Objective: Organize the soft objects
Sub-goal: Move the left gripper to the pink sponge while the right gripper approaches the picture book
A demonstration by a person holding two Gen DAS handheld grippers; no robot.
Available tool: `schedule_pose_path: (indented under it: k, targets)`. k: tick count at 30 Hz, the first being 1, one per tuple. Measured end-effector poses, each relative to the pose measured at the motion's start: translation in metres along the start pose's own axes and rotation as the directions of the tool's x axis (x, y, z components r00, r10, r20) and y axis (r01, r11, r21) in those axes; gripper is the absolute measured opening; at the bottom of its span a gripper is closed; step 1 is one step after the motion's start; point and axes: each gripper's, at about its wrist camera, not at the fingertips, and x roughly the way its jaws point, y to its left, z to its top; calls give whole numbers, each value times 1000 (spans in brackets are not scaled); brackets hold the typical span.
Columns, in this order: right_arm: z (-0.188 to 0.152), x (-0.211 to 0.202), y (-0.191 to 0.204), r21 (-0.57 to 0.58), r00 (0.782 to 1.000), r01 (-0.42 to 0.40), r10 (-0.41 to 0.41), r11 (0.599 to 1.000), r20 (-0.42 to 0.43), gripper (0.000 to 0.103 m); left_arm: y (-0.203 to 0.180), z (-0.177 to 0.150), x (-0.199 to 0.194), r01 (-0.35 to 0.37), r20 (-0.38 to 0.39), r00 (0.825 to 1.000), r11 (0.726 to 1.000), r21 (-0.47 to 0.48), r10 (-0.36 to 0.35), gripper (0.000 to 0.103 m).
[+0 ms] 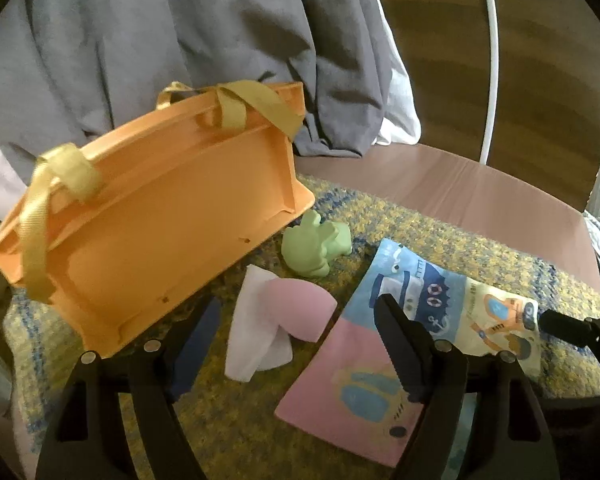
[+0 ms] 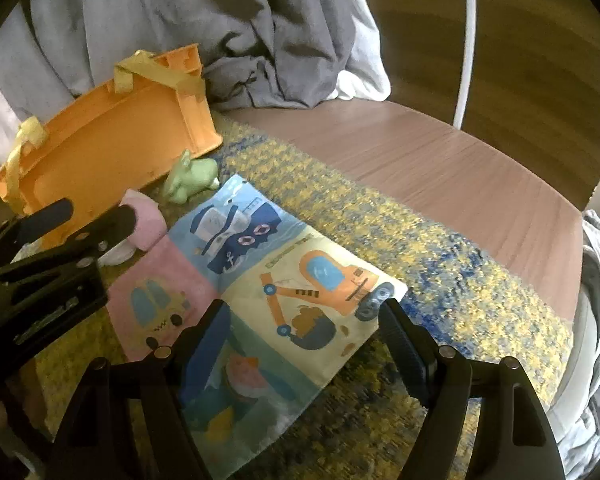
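A: Grippers?
B: I've got left gripper (image 1: 296, 344) and right gripper (image 2: 302, 344) both spread wide, nothing held. Cloth book (image 2: 260, 280) lies flat btwn right's fingers; no readable text.
A: Surface?
B: Yellow-blue rug (image 2: 440, 248) on wood floor (image 2: 440, 168). Orange bag (image 1: 148, 224) tipped over, green toy (image 1: 314, 250) just beside it; grey bedding (image 1: 180, 40) behind.

A brown wood-grain table (image 2: 440, 168) carries a yellow-and-blue speckled woven mat (image 2: 440, 264), crumpled grey cloth (image 2: 284, 60) at its far edge, and, on the mat, a tipped orange plastic basket (image 1: 152, 216), green rubber toy (image 1: 314, 250) and picture cloth book (image 2: 260, 280).
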Motion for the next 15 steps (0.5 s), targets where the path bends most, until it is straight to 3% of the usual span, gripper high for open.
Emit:
schedule_pose_path:
  k: [9, 15]
  targets:
    - [5, 14, 5, -19, 998, 5, -6, 1000, -60, 62, -5, 1, 33, 40, -87, 995, 999, 12, -38, 72]
    - [7, 17, 6, -41, 998, 20, -22, 999, -55, 43, -11, -1, 41, 37, -106, 994, 998, 43, -32, 63]
